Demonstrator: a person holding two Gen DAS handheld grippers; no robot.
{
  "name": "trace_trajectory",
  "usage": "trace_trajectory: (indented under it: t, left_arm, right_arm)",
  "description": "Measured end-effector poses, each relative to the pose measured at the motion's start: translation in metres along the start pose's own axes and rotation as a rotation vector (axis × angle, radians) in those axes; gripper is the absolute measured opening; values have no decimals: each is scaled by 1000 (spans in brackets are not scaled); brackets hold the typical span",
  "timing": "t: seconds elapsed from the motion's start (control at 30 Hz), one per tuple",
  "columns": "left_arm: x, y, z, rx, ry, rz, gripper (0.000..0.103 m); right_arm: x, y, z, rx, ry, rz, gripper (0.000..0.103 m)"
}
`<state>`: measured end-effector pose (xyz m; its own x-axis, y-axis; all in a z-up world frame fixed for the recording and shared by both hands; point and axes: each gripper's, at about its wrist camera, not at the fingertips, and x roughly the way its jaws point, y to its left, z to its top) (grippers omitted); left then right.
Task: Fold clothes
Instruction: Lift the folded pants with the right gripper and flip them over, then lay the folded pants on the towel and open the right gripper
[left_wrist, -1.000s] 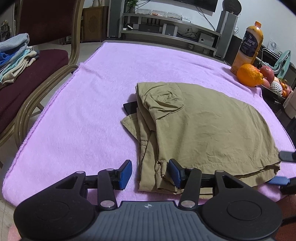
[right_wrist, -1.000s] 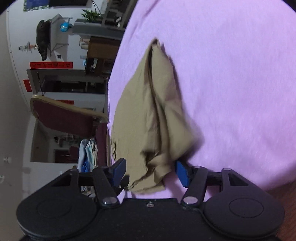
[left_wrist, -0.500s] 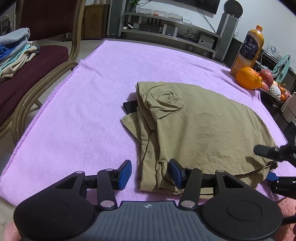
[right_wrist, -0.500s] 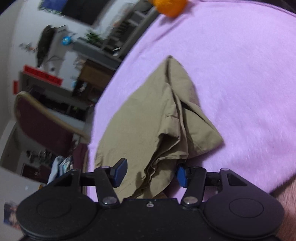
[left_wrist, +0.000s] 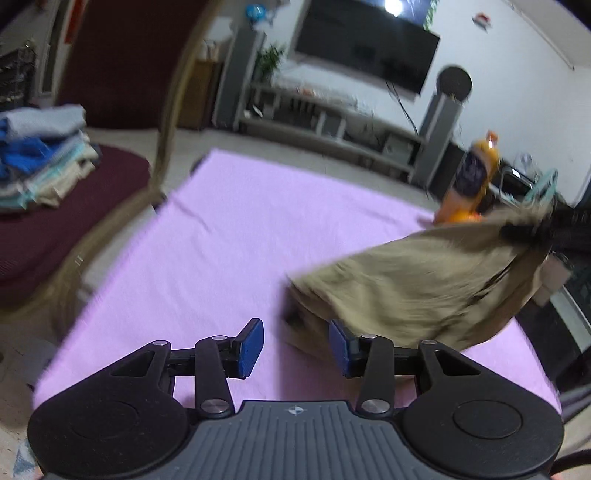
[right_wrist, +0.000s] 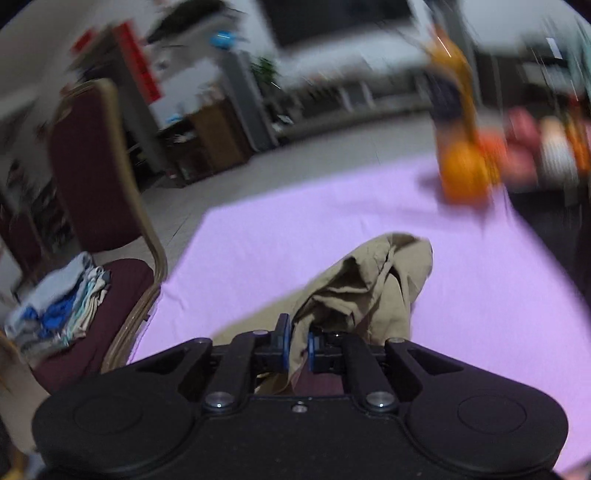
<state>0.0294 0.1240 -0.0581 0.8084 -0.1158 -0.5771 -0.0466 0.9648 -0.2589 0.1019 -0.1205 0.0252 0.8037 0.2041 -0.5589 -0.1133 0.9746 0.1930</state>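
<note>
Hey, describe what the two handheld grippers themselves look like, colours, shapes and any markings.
The left gripper and the right gripper look alike: black linkage arms with silver rivets, two round black discs at the base, and blue pads on the jaws. The left one has a ribbed grey centre plate with a small round emblem. No sleeves or cables on the grippers are clearly visible.

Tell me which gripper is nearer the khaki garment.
Right. The right gripper is shut on the khaki garment, its jaws just closed; the left gripper is open beside its lower edge.
</note>
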Motion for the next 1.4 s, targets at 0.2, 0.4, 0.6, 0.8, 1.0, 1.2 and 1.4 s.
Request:
trace_trajectory:
  t: [0.2,0.4,0.6,0.8,1.0,1.2,1.4]
  left_arm:
    - [-5,-3,-2,-35,-7,-13,42]
    - [-2,-6,-9,-28,18,-26,41]
    - [-1,-8,-7,-27,20,-2,41]
    - [7,-9,-10,-11,56,49,41]
    - [23,-18,-11,18,107,71,41]
    - [33,-31,-6,62,130,56,41]
    - [49,-49,23,17,155,-58,46]
  right_arm:
    - [-39,53,37,-536,-206,-101,8]
    - [-60,49,51,-565,-232,-91,7]
    - [-37,8,61,-316,-136,77,7]
    - [55,-30,54,-250,-9,28,7]
    - [148,-82,45,-211,146,-159,17]
    - [137,-151,30,49,245,-272,36]
    - [64,-178,10,294,341,-26,65]
